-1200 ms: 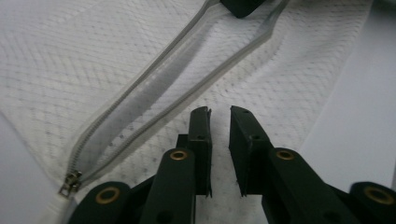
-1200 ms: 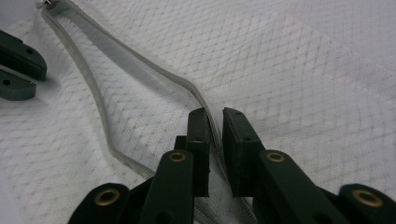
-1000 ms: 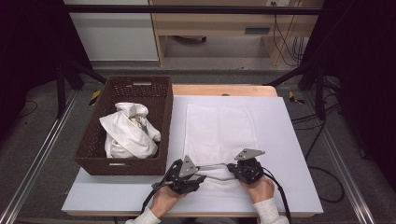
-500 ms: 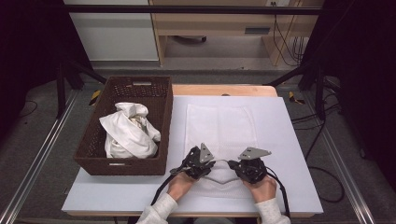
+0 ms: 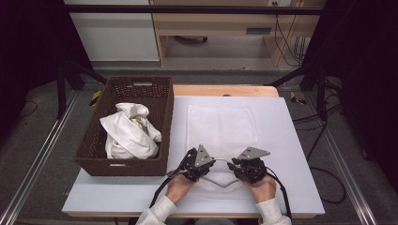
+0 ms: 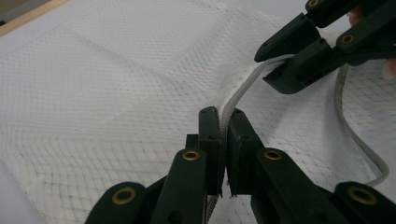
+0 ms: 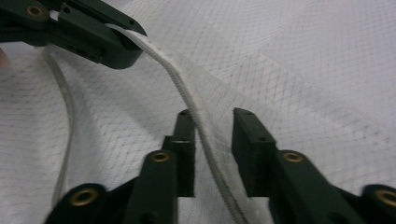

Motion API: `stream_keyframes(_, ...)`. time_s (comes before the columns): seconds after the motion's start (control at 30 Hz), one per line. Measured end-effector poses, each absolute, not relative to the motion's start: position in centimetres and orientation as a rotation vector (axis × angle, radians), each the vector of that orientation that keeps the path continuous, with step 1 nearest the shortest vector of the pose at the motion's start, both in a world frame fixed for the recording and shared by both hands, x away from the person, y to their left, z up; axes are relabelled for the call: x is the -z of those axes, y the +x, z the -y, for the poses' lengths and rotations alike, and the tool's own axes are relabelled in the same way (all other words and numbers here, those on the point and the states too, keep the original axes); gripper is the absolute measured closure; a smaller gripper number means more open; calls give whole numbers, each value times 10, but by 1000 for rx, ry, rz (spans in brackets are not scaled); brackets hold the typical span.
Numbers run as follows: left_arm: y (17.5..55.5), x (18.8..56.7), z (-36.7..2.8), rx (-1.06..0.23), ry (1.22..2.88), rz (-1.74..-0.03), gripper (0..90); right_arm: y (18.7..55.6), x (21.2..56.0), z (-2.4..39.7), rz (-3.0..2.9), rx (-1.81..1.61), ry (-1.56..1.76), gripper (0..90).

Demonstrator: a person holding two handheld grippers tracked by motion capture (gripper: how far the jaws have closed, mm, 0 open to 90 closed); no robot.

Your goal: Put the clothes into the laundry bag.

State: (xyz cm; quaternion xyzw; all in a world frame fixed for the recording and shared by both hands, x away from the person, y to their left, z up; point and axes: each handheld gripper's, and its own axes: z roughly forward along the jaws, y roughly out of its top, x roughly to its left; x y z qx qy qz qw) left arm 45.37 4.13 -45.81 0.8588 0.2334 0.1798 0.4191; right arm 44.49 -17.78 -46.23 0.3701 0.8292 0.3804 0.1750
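The left gripper (image 6: 223, 126) pinches the edge of the white net cloth (image 5: 223, 129). The right gripper (image 7: 212, 135) is open, with that edge between its jaws.

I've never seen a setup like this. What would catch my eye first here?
Two black grippers, the left gripper and the right gripper, meet at the table's near edge over a white mesh cloth, lifting its hem; the left is clamped on it. Left of the cloth, a brown basket holds bundled white laundry.
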Motion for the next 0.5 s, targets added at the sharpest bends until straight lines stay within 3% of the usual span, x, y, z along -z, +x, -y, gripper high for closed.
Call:
stream_keyframes(0.07,453,458,-42,-443,2151,-587,832,445,462,178,-2356,-1083,1059,790)
stream_keyframes(0.13,449,457,-45,-432,2134,-598,763,446,461,179,-2366,-1097,1083,856)
stream_keyframes(0.3,433,447,-60,-416,2087,-632,586,444,458,182,-2339,-1136,1091,879)
stream_keyframes(0.5,409,447,-78,-410,2083,-627,554,443,455,185,-2313,-1193,1113,882)
